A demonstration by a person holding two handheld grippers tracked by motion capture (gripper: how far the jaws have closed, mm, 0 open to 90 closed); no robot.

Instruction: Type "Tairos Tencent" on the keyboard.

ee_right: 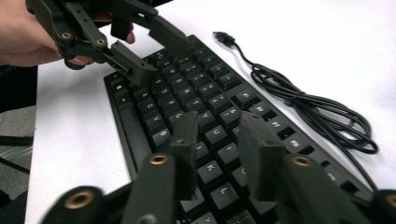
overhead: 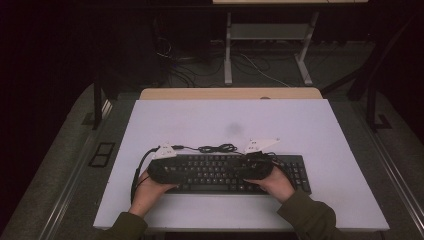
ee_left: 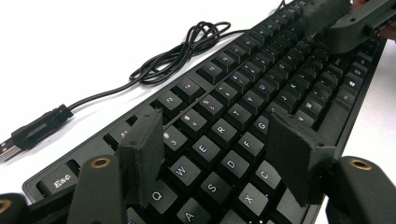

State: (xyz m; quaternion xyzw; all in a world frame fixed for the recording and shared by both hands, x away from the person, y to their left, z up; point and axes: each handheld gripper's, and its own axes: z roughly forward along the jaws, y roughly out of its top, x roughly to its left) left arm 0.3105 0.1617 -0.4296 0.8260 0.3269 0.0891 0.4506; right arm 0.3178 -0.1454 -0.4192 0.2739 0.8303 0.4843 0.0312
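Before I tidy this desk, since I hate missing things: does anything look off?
The keyboard lies square and undamaged. Only its cable stands out: it lies in a loose tangle behind the keyboard, with the USB plug unplugged on the white table.

One camera looks down from overhead onto the desk [overhead: 320, 130]; two ride low and close, facing each other across the keyboard [ee_left: 243, 112].

both hands low and close together, left tool [overhead: 172, 170] jaws apart, right tool [overhead: 252, 169] jaws narrower, nothing gripped
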